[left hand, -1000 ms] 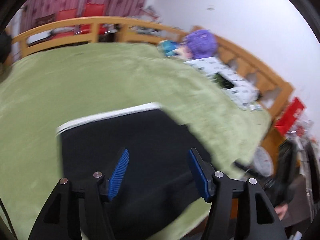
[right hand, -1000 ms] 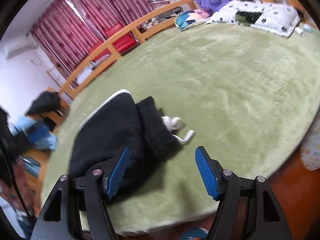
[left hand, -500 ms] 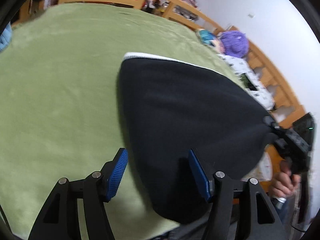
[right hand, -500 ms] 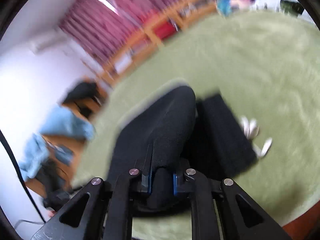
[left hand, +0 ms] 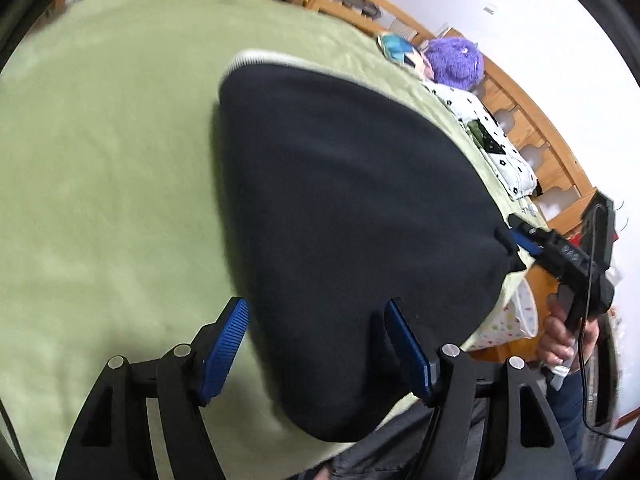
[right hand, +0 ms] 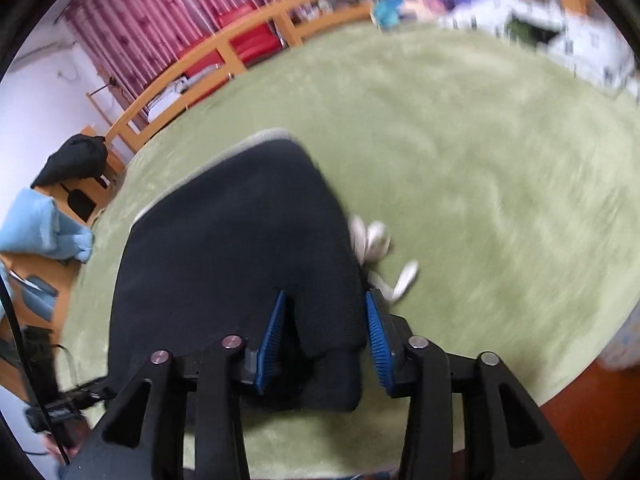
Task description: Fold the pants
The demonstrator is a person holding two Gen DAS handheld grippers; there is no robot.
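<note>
Left wrist view: we see the black fleece pants [left hand: 352, 216], folded into a wide dark slab with a pale grey waistband edge [left hand: 264, 58], lying on the green plush blanket [left hand: 104, 168] that covers the bed. Our left gripper [left hand: 316, 344] hangs over the near end of the pants, blue ribbed pads [left hand: 226, 344] well apart and opening; the left pad is over blanket, the right pad over black cloth, neither pressing on it. At the pants' far right corner we see our right gripper [left hand: 520, 240], with the hand [left hand: 560, 340] on its handle.

Right wrist view (blurred): right gripper [right hand: 324, 326] jaws are mid-width and opening. A folded corner of the pants [right hand: 240, 248] sits between the pads, but whether they touch the cloth we cannot tell. White drawstring ends [right hand: 380, 256] stick out of the pants' right edge onto the blanket [right hand: 480, 184].

Background: wooden bed rail [right hand: 208, 56], purple plush toy [left hand: 454, 62], white patterned pillow [left hand: 492, 140], dark red curtains [right hand: 160, 12].
</note>
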